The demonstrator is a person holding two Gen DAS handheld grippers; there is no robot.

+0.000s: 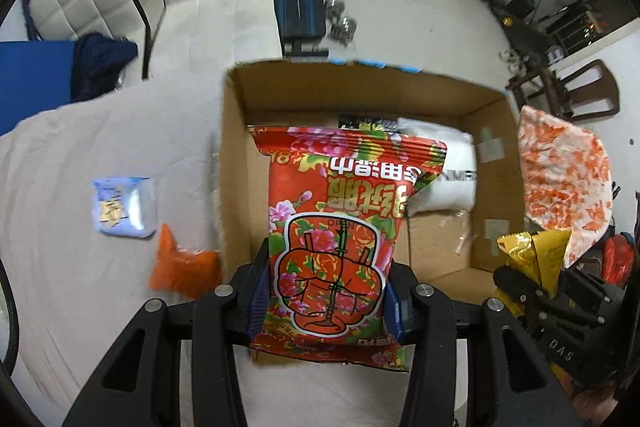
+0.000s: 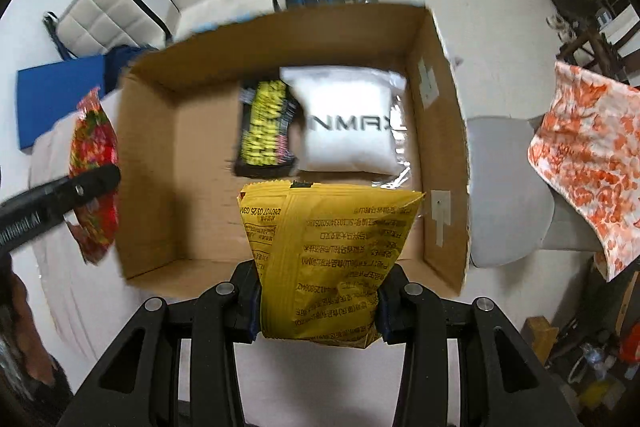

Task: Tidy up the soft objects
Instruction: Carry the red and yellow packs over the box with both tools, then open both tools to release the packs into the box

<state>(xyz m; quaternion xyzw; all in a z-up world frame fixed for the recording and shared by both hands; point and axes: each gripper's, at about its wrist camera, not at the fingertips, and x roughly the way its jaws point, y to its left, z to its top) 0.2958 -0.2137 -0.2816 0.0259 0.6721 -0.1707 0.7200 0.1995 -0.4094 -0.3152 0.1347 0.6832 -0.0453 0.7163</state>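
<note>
Red floral foil is pinched low between the fingers of the left claw (image 1: 326, 301): the red snack bag (image 1: 336, 227) is held by its bottom end, its top leaning over the near wall of the cardboard box (image 1: 234, 155). A yellow snack bag (image 2: 320, 259) is pinched the same way by the right claw (image 2: 318, 301), its top edge above the box floor. At 12 o'clock inside the box, a white pillow pack (image 2: 348, 123) and a black-and-yellow packet (image 2: 266, 125) are seen lying side by side, touching.

Both bags are slippery and air-filled; a hard squeeze could burst one, a weak one could let it slide out. Released too early, the red bag would probably drop outside the box onto the pale sheet (image 1: 80, 187), near the orange pouch (image 1: 182, 265) and blue-white packet (image 1: 122, 207) at 9 o'clock. The two claws are near each other, so a collision over the box is possible.
</note>
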